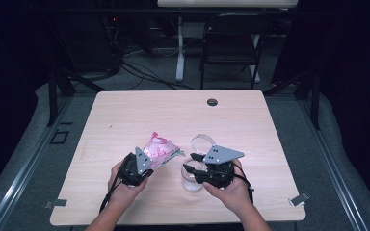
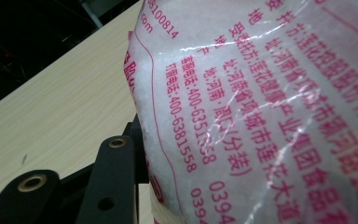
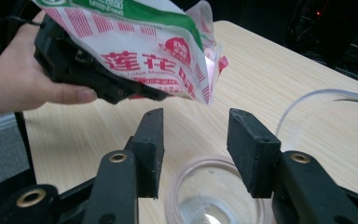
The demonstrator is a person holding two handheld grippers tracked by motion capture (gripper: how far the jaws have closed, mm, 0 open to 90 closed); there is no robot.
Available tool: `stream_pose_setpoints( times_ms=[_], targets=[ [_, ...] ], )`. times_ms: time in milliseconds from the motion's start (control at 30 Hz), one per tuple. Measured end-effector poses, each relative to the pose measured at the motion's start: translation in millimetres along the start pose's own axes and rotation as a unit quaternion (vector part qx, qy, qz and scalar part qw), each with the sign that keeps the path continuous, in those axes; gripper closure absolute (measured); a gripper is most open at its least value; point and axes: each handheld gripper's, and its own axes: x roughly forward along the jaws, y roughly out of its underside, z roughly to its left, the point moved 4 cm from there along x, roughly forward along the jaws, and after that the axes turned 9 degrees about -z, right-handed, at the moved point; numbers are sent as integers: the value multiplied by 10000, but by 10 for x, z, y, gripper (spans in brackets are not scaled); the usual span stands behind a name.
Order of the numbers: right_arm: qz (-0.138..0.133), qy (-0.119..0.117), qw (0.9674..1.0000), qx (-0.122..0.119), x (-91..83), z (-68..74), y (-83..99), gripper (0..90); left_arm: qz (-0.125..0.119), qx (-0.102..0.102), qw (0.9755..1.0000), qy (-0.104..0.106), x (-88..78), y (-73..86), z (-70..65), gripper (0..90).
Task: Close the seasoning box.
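We see a pale wood-grain worktop (image 1: 125,125) with two hand-held grippers working near its front edge. The left gripper (image 1: 139,166) carries a soft white plastic bag printed in pink and green, packed with white crystals (image 1: 160,150); its jaws are clamped on the bag's lower end, so the bag hangs clear of the worktop and tilts up and away towards the right. In the left gripper view the crystal-filled film (image 2: 261,116) presses right against the lens, which tells us the grip sits low on the pouch, leaving the far end free. In the right gripper view that far end looks loosely open, and it points down towards the jar, though we cannot be sure how far it is torn.

The right gripper (image 3: 196,149) hovers over a clear round glass jar (image 3: 216,198) standing upright on the worktop, jaws spread moderately and holding nothing, one on either side above the rim. We judge it is placed there to steady the jar if needed. A clear round lid (image 1: 202,142) lies just behind the jar, apparently set aside so the mouth stays open.

The bag's open end is near the jar but not yet over it, so we judge a pour is being lined up. Tilted too early, the crystals would scatter on the worktop.
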Motion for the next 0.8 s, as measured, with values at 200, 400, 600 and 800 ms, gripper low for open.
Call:
stream_pose_setpoints(
  times_ms=[200, 400, 600, 800],
  targets=[
    [51, 188, 9997, -132, -70, -103, -64, 605, 3, 18, 10000, 94, 69, -62, 22, 592],
    [182, 57, 9985, -519, -46, -209, -189, 638, 87, -38, 9998, 168, 122, -62, 29, 593],
    [315, -136, 9903, -1345, -54, -263, -358, 666, 167, 34, 9996, 227, 141, -94, -6, 593],
    [228, -150, 9856, -1671, -124, -239, -375, 668, 318, 301, 9987, 254, 152, -147, -70, 593]
  ],
)
